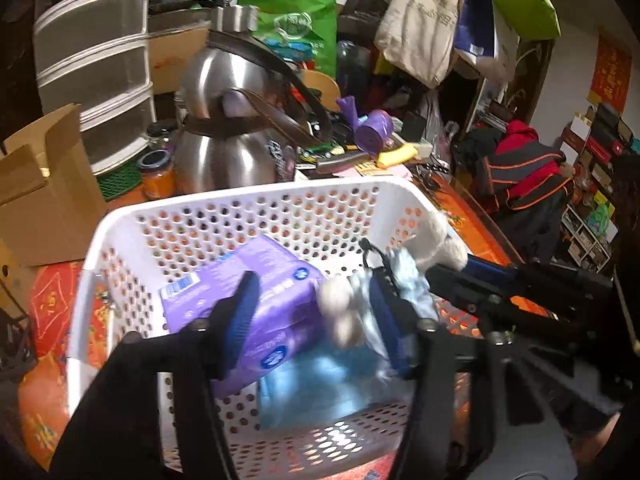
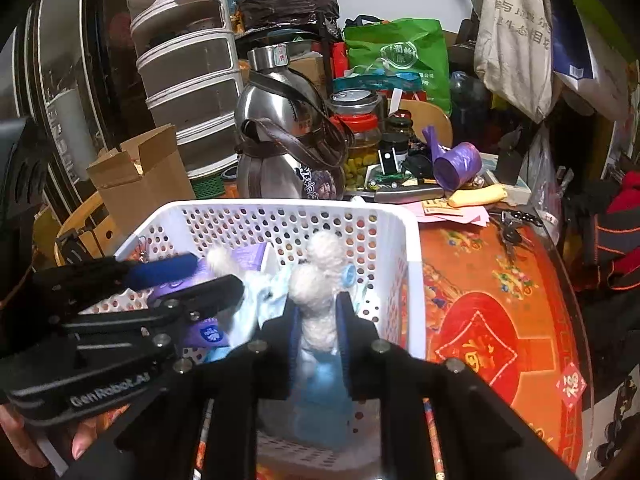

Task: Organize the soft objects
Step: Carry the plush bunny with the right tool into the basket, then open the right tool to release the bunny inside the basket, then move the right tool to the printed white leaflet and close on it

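Note:
A white perforated basket (image 1: 256, 200) (image 2: 412, 264) stands on the red patterned table. A purple tissue pack (image 1: 260, 296) (image 2: 176, 292) lies inside it. My right gripper (image 2: 318, 312) is shut on a white-and-light-blue plush toy (image 2: 316, 280) and holds it over the basket; the toy shows blurred in the left wrist view (image 1: 360, 296). My left gripper (image 1: 312, 312) is open above the basket, one finger (image 1: 240, 312) over the purple pack, the other beside the toy. It also shows in the right wrist view (image 2: 192, 276).
A steel flask (image 2: 276, 128) with a brown strap, a cardboard box (image 2: 140, 176), jars (image 2: 360, 140) and a purple bag roll (image 2: 456, 164) crowd the table behind the basket. Stacked drawers (image 2: 188, 60) stand at back left. Red table surface (image 2: 500, 300) lies right of the basket.

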`<state>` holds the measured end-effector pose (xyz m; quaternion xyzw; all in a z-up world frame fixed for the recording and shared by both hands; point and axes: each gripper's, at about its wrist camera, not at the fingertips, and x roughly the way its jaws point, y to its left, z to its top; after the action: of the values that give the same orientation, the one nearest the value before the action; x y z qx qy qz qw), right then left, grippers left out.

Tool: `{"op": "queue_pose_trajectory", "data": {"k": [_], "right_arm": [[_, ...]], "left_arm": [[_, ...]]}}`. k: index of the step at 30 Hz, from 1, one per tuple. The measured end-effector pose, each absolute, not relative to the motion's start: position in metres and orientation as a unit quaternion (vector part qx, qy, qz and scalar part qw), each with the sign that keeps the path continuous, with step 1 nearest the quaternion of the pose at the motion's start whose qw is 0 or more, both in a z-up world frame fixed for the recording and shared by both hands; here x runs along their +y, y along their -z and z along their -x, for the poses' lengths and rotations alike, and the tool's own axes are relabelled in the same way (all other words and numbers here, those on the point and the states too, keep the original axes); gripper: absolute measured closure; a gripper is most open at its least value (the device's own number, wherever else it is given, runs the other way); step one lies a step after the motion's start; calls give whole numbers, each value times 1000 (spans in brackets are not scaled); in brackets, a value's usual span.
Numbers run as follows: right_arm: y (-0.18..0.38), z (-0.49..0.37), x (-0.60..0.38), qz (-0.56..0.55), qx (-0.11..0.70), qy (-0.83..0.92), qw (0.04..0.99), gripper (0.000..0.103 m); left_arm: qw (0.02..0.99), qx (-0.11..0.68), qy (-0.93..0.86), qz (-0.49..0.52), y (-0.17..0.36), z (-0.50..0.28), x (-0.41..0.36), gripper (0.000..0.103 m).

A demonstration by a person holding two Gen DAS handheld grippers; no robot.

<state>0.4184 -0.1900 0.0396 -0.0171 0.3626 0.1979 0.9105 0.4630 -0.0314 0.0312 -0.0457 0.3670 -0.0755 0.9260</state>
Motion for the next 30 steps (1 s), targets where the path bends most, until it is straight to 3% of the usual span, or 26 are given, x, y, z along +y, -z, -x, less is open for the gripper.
{"op": "queue_pose_trajectory", "data": {"k": [2, 4, 6, 8, 19, 30], "right_arm": [[-40, -418, -194, 8, 370, -197, 908, 80], [-40, -417, -197, 7, 372, -186, 910, 69], [-38, -415, -198, 10, 377, -178, 909, 34], [-41, -409, -200, 12, 366, -165, 916, 29], [-60, -336, -210, -14, 332, -167, 928, 27], [3, -189, -208, -37, 362, -207, 908, 26]], "left_arm": [[927, 365, 76, 51, -33, -459, -25, 34], [929, 361, 67, 47, -35, -453, -19, 24], [930, 358, 63, 45, -37, -446, -14, 22], [930, 360, 59, 48, -37, -438, -8, 21], [932, 358, 54, 31, -45, -311, 7, 21], [919, 379, 56, 92, 21, -176, 44, 20]]}}
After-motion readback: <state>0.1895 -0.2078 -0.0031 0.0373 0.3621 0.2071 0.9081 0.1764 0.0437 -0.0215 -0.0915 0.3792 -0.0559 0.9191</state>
